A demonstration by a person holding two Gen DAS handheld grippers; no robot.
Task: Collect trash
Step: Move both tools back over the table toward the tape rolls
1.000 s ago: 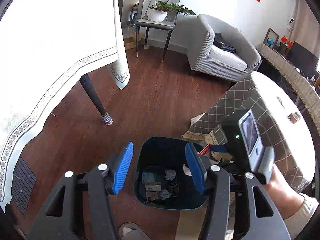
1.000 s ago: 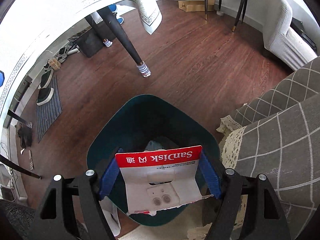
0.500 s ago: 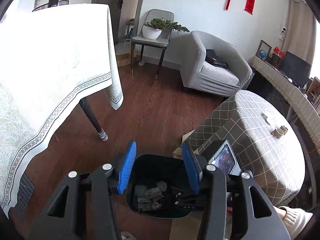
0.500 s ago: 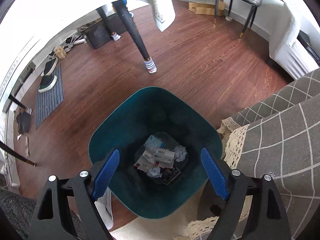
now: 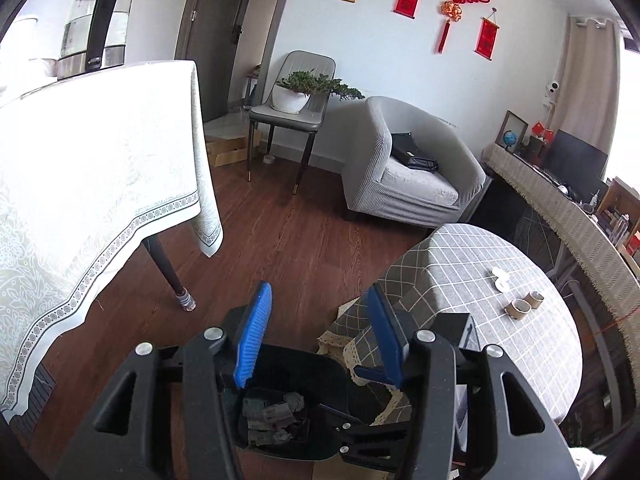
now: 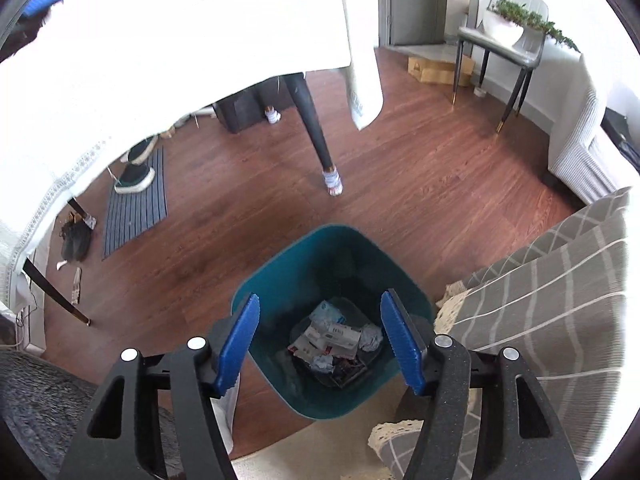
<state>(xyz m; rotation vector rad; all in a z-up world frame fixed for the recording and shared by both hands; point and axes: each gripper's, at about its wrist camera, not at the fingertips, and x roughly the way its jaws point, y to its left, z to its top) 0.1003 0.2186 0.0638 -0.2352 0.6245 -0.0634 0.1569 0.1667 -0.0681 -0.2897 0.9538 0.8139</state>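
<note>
Hovering above the bin (image 6: 332, 240), the right gripper (image 6: 320, 344) has just been closing, jaws apart and empty. Trash (image 6: 334, 338) lies below, between its pads. The left gripper (image 5: 320, 336) gapes empty too.

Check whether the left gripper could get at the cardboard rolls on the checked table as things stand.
Probably yes. The left gripper holds nothing, its jaws apart, and the two rolls lie in the open on the checked table, with only bare cloth between. It would have to swing right, clear of the bin.

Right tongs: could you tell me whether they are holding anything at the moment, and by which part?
Nothing is held. The right tongs have just been closing but stand open and empty above the bin; the trash lies inside it.
</note>
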